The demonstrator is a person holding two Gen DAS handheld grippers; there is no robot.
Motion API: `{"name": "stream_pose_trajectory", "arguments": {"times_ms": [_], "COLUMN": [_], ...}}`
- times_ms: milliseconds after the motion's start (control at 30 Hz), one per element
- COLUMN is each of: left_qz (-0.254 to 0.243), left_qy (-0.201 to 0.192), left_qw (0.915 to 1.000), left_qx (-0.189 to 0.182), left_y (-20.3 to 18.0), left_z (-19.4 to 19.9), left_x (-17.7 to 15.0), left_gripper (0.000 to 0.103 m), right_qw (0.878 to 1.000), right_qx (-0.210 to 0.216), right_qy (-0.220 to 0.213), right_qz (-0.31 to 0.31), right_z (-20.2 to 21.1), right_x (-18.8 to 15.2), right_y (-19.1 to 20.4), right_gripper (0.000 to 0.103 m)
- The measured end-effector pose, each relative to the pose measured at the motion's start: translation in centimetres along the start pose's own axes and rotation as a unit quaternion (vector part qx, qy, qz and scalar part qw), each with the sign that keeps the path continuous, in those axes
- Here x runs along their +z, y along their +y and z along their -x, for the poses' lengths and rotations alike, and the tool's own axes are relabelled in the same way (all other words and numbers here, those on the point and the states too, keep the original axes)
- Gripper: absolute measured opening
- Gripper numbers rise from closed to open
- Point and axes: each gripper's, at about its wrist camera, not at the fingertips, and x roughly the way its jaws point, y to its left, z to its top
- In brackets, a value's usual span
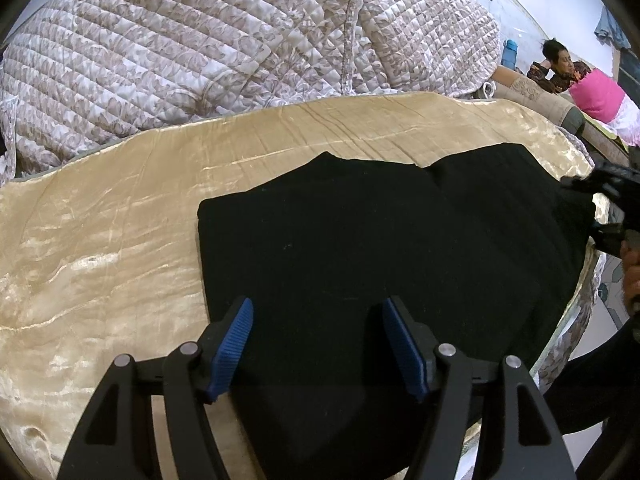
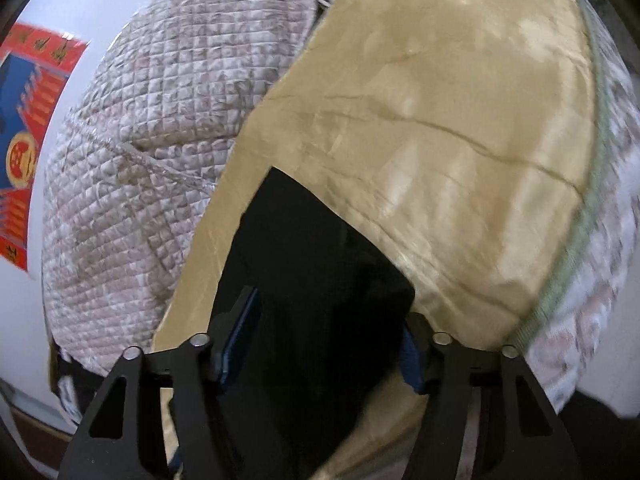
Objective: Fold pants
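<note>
Left gripper (image 1: 318,344) spread wide, released, hovering over black pants (image 1: 380,240) lying folded on the tan blanket (image 1: 100,240) near its right edge. Right gripper (image 2: 326,344) also unclenched, pants fabric (image 2: 312,280) between its fingers.

A: Left wrist view is sharp, soft even daylight. Sheen streaks on the gold bedspread (image 1: 100,240); black pants (image 1: 380,240) show no detail.

B: Right wrist view is motion-blurred, worst beyond the bedspread's (image 2: 440,120) right edge. Heavy fisheye bending, dark vignette corners.
</note>
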Motion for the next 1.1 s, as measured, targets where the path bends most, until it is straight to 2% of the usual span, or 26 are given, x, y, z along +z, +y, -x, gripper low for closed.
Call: {"name": "stream_pose_trajectory", "arguments": {"times_ms": [33,100,200,367,467,533,667,767,833,867,933,1033,1100], "left_qz": [0.003,0.010,0.029,0.066,0.090,0.105,0.149,0.178,0.190,0.194,0.202,0.210,0.212], "left_qy": [0.001,0.001,-0.011,-0.040,-0.046,-0.043,-0.033,-0.027,-0.020,-0.018,-0.016,-0.021,-0.023], "left_qw": [1.0000,1.0000,0.9995,0.9967,0.9941,0.9923,0.9862,0.9813,0.9793,0.9785,0.9771,0.9753,0.9746], "left_qx": [-0.001,-0.001,0.004,0.025,0.040,0.049,0.064,0.069,0.067,0.066,0.065,0.066,0.068], "left_y": [0.0,0.2,0.9,2.8,4.2,5.1,7.4,8.8,9.4,9.6,10.0,10.4,10.6], "left_z": [0.0,0.3,1.1,2.5,2.7,2.7,2.6,2.7,2.6,2.6,2.8,3.1,3.3], "left_x": [0.0,0.2,0.3,1.2,1.5,1.5,1.4,1.1,0.8,0.7,0.5,0.3,0.3], "left_gripper": [0.070,0.070,0.070,0.070,0.070,0.070,0.070,0.070,0.070,0.070,0.070,0.070,0.070], "right_qw": [1.000,1.000,0.999,0.985,0.970,0.953,0.920,0.891,0.877,0.873,0.868,0.873,0.869], "right_qx": [-0.008,-0.016,-0.006,0.045,0.089,0.125,0.166,0.169,0.157,0.153,0.143,0.160,0.171], "right_qy": [0.001,0.003,-0.004,-0.027,-0.010,0.016,0.066,0.124,0.162,0.173,0.170,0.146,0.126], "right_qz": [0.010,0.016,0.044,0.164,0.228,0.275,0.349,0.403,0.423,0.429,0.445,0.437,0.448], "right_z": [-0.5,-1.2,-0.6,1.3,1.6,1.2,-0.3,-2.8,-4.6,-5.2,-5.3,-3.7,-2.1], "right_x": [0.1,0.3,0.0,-1.7,-4.0,-6.2,-10.9,-15.4,-17.8,-18.6,-19.5,-18.6,-18.8], "right_y": [0.4,0.5,1.8,7.5,11.0,13.8,18.6,20.8,21.3,21.3,21.3,21.9,22.4], "right_gripper": [0.047,0.025,0.023,0.021,0.021,0.021,0.021,0.021,0.021,0.021,0.021,0.021,0.021]}}
